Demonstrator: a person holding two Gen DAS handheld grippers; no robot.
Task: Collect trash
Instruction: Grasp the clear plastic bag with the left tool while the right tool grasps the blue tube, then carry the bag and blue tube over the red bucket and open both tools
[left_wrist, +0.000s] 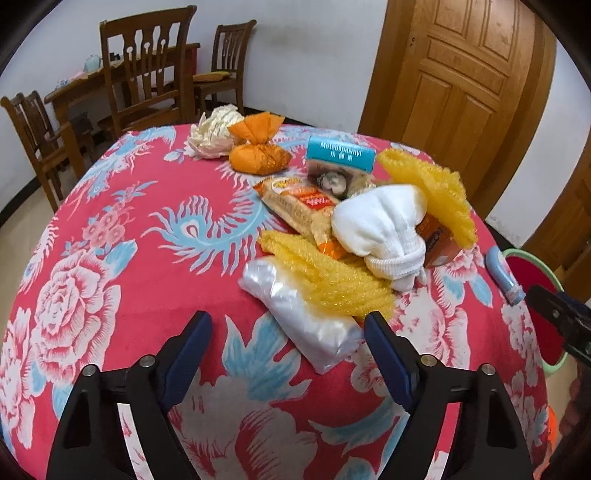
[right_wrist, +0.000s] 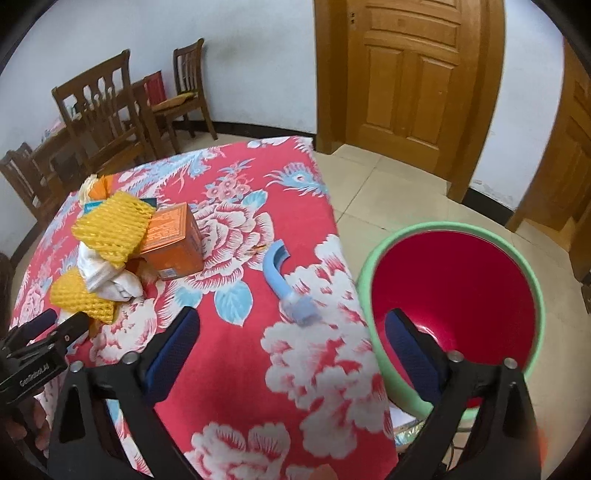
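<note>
Both of your grippers stand wide open with nothing between the jaws. Your left gripper (left_wrist: 288, 325) hangs over the near edge of the trash pile on the desk (left_wrist: 110, 229), and the clear plastic bag (left_wrist: 303, 325) lies just ahead of its fingers, partly under a yellow foam net (left_wrist: 332, 280). Your right gripper (right_wrist: 291, 325) points at the blue tube (right_wrist: 284, 280), which lies alone near the desk's right edge, just beside the red bin with the green rim (right_wrist: 454, 288) standing on the floor.

For the tube, bring the fingers down either side of its straight stem rather than the curved end, so that it sits square between the pads; the bin is close, so the carry is likely short. For the bag, come in low and take it at the free near end, since slick film will probably slide and may drag the net along.

Behind them wait a white cloth (left_wrist: 380, 229), a second yellow net (left_wrist: 436, 192), an orange box (right_wrist: 173, 240), a snack packet (left_wrist: 295, 206), a teal-topped box (left_wrist: 340, 158) and two tied bundles at the far side. Keep your two grippers apart as they work.
</note>
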